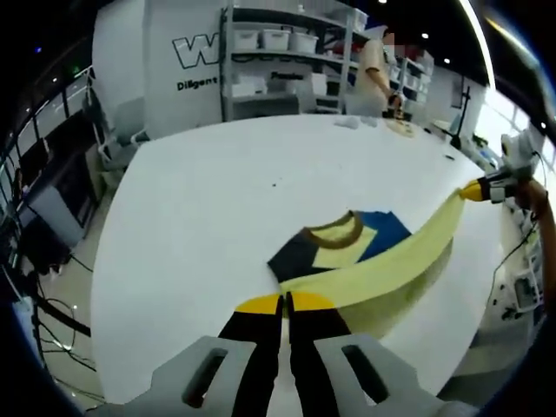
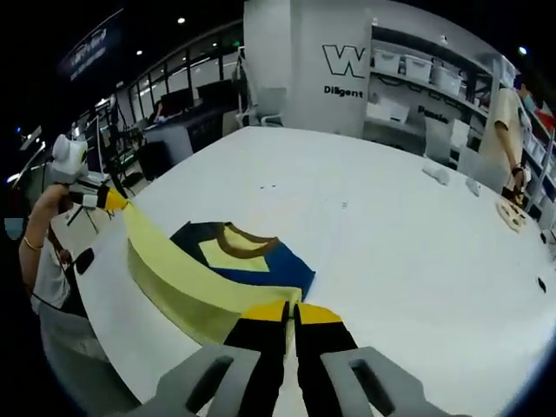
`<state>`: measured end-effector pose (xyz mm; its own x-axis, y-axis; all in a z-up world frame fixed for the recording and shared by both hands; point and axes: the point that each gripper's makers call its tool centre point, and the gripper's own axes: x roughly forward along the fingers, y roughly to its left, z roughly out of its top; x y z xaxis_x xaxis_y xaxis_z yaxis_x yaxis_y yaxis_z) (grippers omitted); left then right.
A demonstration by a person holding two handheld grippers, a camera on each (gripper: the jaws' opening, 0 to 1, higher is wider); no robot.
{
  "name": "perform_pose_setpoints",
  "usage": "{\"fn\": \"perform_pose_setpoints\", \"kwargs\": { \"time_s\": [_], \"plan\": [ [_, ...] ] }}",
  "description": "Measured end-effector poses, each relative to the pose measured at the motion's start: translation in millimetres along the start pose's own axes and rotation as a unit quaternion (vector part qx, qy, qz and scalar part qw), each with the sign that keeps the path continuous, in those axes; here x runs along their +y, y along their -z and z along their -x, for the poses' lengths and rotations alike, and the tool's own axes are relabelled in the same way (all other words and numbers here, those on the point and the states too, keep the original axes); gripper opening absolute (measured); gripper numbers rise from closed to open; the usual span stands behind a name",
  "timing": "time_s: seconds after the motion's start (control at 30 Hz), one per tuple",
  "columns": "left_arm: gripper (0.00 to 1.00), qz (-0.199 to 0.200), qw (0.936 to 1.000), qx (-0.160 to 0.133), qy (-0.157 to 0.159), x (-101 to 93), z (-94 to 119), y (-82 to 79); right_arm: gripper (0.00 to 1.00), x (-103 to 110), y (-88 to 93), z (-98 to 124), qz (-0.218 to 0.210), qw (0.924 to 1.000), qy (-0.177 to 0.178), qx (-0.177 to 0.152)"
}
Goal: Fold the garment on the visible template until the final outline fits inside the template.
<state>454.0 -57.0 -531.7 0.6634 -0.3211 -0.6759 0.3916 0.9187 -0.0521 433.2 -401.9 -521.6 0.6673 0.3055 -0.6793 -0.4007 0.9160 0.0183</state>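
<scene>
White table (image 1: 200,226), broad and round-edged, set in a workshop with shelving (image 1: 278,52) and a grey wall panel bearing a large "W" (image 2: 343,61); a person (image 1: 375,74) stands at the far side by the shelves. Item one — the garment (image 1: 347,248), a small top with pale yellow body, navy and blue sleeves, brown collar, lying near my edge of the table. Its yellow hem is lifted off the surface and drawn out into a taut band between my two tools. Item two: my left gripper (image 1: 285,302), yellow-tipped black jaws pressed together on one end of that hem. Item three: my right gripper (image 2: 291,311), jaws likewise pinched tight on the other end of the hem. In the left gripper view the right tool appears at the far right, holding the stretched edge above the table rim — in the right gripper view the left tool appears at the far left. Small objects (image 2: 512,215) lie at the table's far side, too small to name.
</scene>
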Motion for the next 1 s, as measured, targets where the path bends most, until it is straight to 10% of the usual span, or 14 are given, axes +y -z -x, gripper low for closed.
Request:
{"fn": "perform_pose_setpoints", "kwargs": {
  "time_s": [0.5, 1.0],
  "plan": [
    [0.0, 0.023, 0.9996, -0.009, -0.01, 20.7, -30.7, -20.2, 0.0, -21.1, -17.8, -34.1, -0.013, 0.9997, 0.021, 0.0],
    [0.0, 0.086, 0.9963, 0.0, -0.007, 37.4, -74.1, -5.9, 0.0, -39.4, -10.9, -81.1, -0.031, 0.9987, 0.031, 0.025]
  ]
}}
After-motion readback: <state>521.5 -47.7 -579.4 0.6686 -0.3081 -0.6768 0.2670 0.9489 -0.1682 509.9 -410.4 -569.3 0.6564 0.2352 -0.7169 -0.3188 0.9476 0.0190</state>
